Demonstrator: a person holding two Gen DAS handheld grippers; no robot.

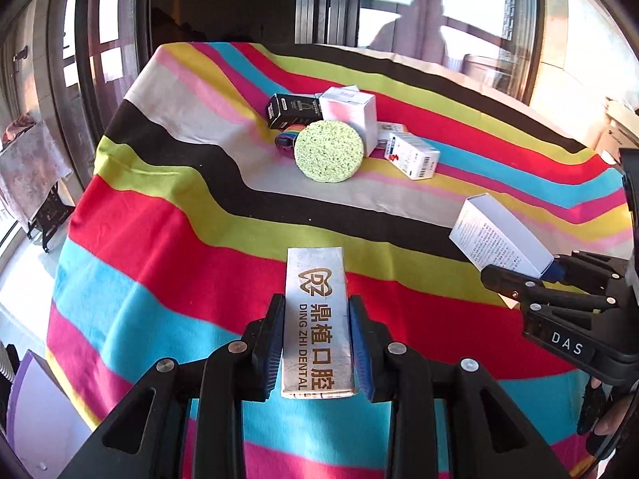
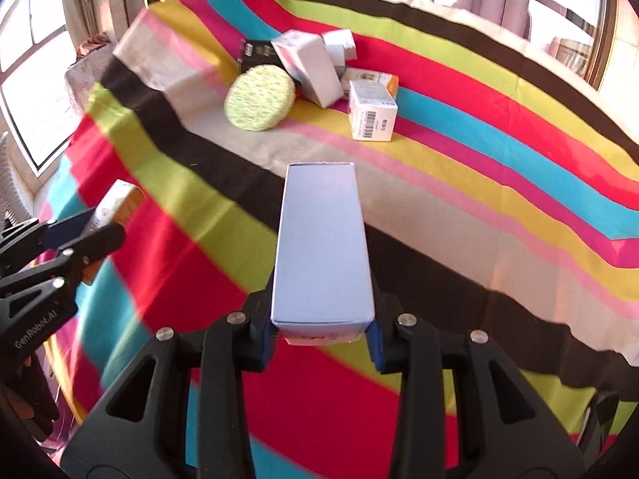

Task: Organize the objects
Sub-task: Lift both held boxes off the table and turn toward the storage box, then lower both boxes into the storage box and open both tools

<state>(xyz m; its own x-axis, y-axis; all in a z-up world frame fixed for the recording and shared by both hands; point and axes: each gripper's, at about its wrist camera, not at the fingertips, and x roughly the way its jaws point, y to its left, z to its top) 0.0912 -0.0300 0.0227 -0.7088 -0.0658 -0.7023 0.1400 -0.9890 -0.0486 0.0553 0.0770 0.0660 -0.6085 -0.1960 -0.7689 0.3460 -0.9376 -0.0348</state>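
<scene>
The left gripper (image 1: pixel 317 343) pinches a silver dental box (image 1: pixel 315 319) above the near part of the striped cloth (image 1: pixel 159 239). The right gripper (image 2: pixel 322 331) pinches a white box (image 2: pixel 321 247), whose near end face is blurred. At the far middle lies a pile: a green sponge (image 1: pixel 328 151) leaning on a white carton (image 1: pixel 351 109), half hiding a black box (image 1: pixel 291 109) and a rainbow-coloured item too covered to identify. A barcode box (image 1: pixel 413 155) lies just right.
</scene>
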